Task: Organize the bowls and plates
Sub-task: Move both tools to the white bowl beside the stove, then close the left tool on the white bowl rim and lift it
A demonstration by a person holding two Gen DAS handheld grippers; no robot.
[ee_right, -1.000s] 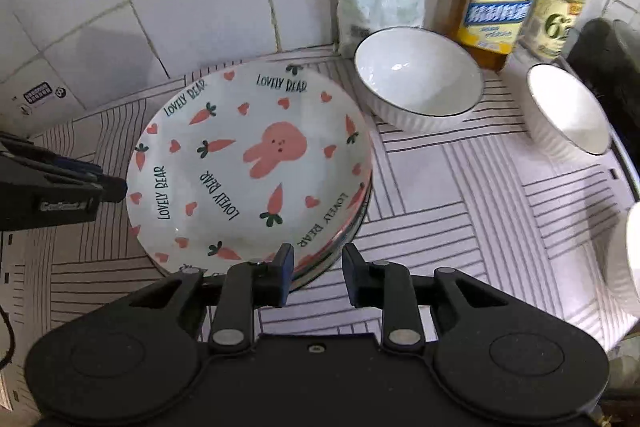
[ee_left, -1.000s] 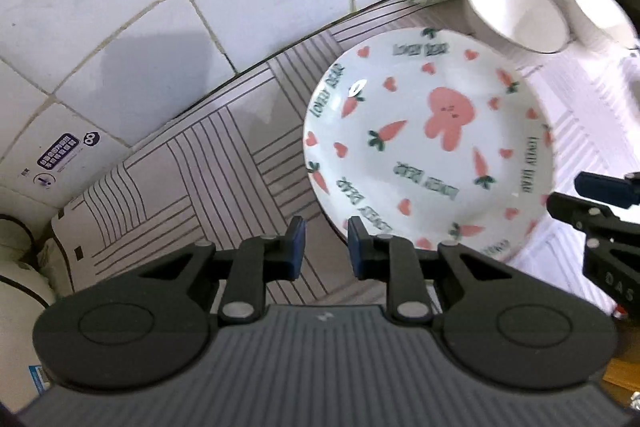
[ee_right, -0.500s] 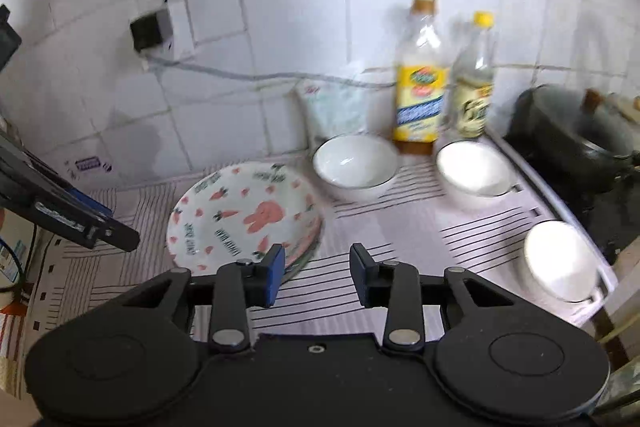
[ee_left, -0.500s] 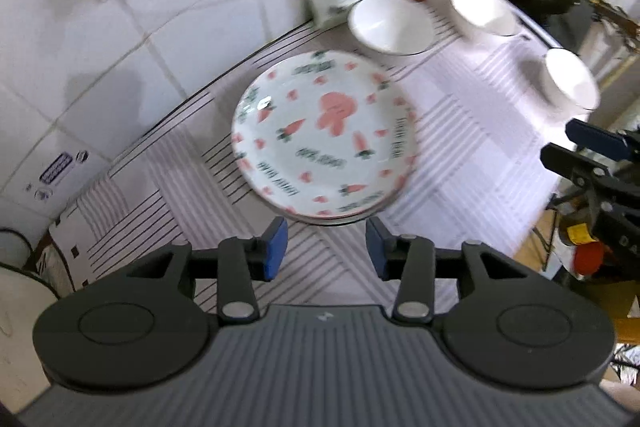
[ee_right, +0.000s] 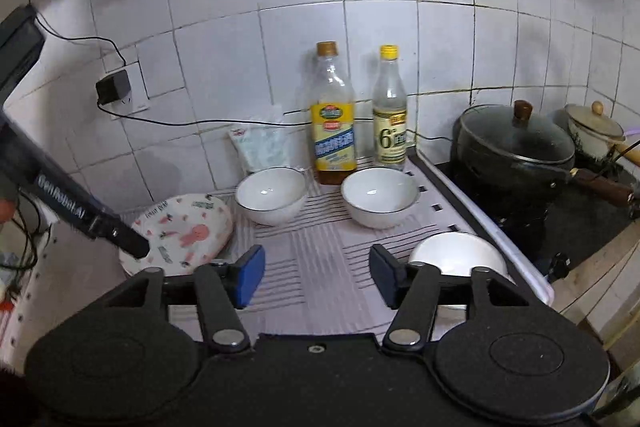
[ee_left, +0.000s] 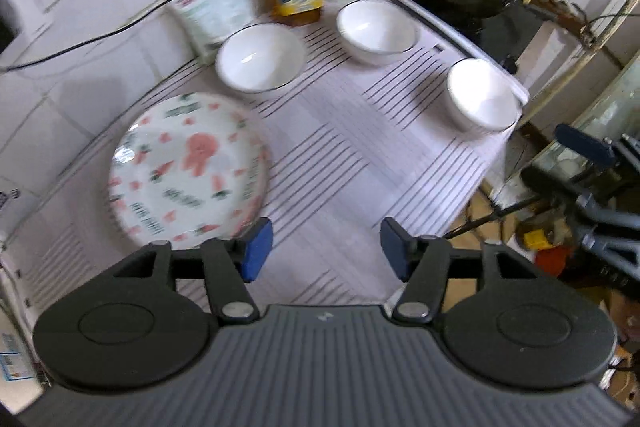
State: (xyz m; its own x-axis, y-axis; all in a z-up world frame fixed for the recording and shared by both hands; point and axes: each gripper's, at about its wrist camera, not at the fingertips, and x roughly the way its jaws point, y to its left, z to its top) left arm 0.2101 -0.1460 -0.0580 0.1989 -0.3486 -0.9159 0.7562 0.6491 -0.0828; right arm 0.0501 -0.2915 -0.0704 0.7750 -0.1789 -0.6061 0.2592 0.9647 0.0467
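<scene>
At the left of the right wrist view, a shallow round plate (ee_right: 184, 231) of glossy white ceramic, printed with a pink rabbit, carrots and hearts, lies on the striped mat (ee_right: 320, 267); the left wrist view hints at a second rim beneath it, though blur makes that uncertain. The matte black arm of the left gripper (ee_left: 326, 251) crosses its lower-left edge there. Just right of the plate stands a deep white bowl (ee_right: 270, 195) with a thin dark rim, smooth and rounded. Behind it a soft plastic pouch (ee_right: 260, 147) leans on the glazed white tiles. Further right, two clear bottles stand upright: one yellow-labelled (ee_right: 333, 119), one with a yellow cap (ee_right: 389, 111). In front of them sits a second bowl (ee_right: 380, 197), and lower right a third bowl (ee_right: 456, 255) near the mat's edge. At far right a dark lidded pot (ee_right: 516, 147) rests on the stove. Both the left gripper and the right gripper (ee_right: 318, 275) have their blue-padded fingers spread wide, holding nothing.
</scene>
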